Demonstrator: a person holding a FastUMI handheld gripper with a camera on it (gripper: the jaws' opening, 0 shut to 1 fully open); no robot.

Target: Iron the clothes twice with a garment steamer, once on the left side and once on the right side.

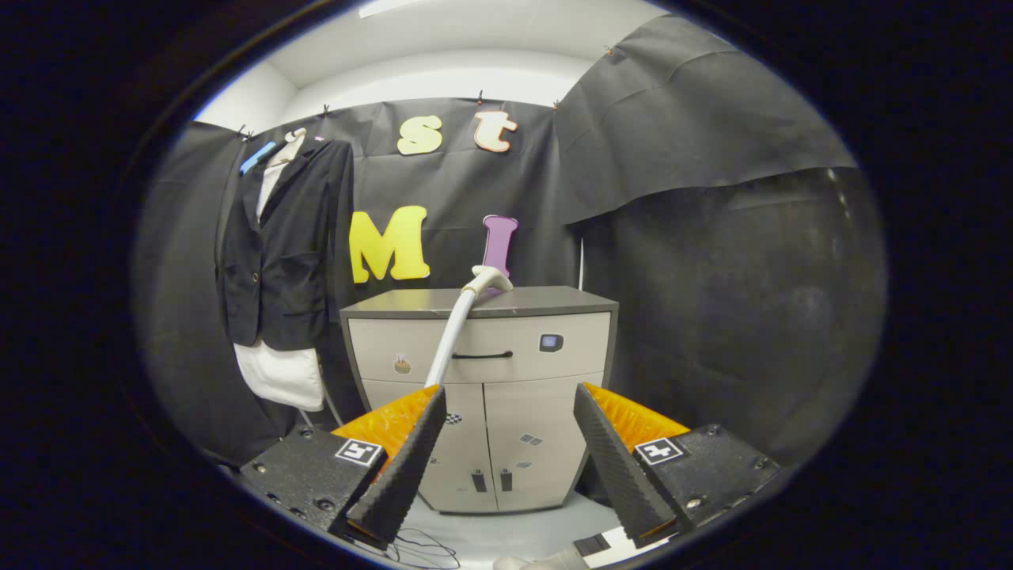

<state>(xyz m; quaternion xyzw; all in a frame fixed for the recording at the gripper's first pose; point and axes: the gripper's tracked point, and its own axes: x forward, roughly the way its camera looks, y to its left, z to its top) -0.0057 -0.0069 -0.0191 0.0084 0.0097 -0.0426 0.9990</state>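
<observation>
I find no readable text. The cabinet (pixel 479 372) carries small stickers on its drawer and doors, too small to make out. The gripper (pixel 506 427), fingers apart before the cabinet, bears two square coded markers.

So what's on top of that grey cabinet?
The steamer head rests on the cabinet top, its hose hanging down the front. The top's rear is hidden. The gripper is open, short of it.
</observation>
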